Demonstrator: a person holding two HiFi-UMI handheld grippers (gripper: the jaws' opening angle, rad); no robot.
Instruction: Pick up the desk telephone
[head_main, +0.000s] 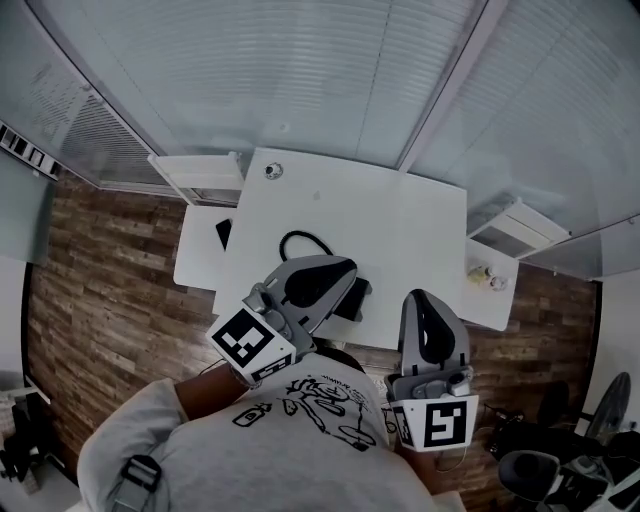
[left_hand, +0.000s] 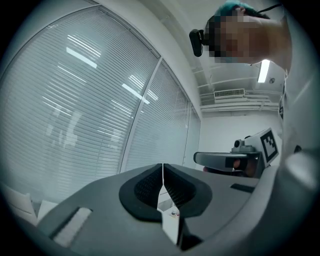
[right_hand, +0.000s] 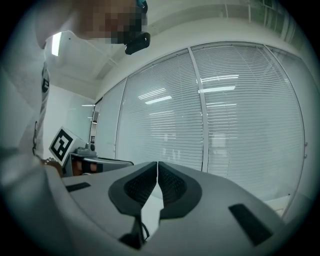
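The black desk telephone (head_main: 354, 298) sits near the front edge of the white desk (head_main: 400, 220). Most of it is hidden under my left gripper (head_main: 343, 268), and its coiled cord (head_main: 298, 240) loops out behind. The left gripper hovers over the phone with its jaws shut and nothing between them (left_hand: 162, 172). My right gripper (head_main: 419, 298) is at the desk's front edge, to the right of the phone. It is shut and empty too (right_hand: 157, 170). A bit of black cord (right_hand: 143, 231) shows below its jaws. Each gripper sees the other (left_hand: 227, 160) (right_hand: 95, 164).
A lower white side table (head_main: 195, 255) on the left carries a flat black item (head_main: 224, 232). A small round object (head_main: 273, 171) lies at the desk's far left corner. Small items (head_main: 486, 277) sit on a ledge at the right. Window blinds (head_main: 300, 60) stand beyond the desk.
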